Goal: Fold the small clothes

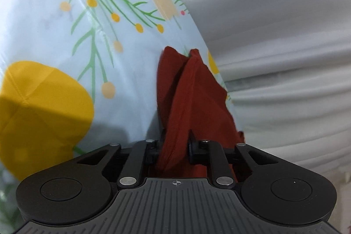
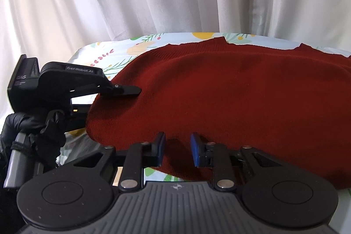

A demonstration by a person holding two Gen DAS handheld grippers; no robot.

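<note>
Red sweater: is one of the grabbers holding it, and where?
Yes. The left gripper is shut on the red sweater at its left edge. The right gripper is open above the near edge, holding nothing.

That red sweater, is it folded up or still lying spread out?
Mostly spread: the red sweater lies broad over the flowered tablecloth. Only its left edge is gathered, pinched in the left tongs; the right tongs are open.
</note>
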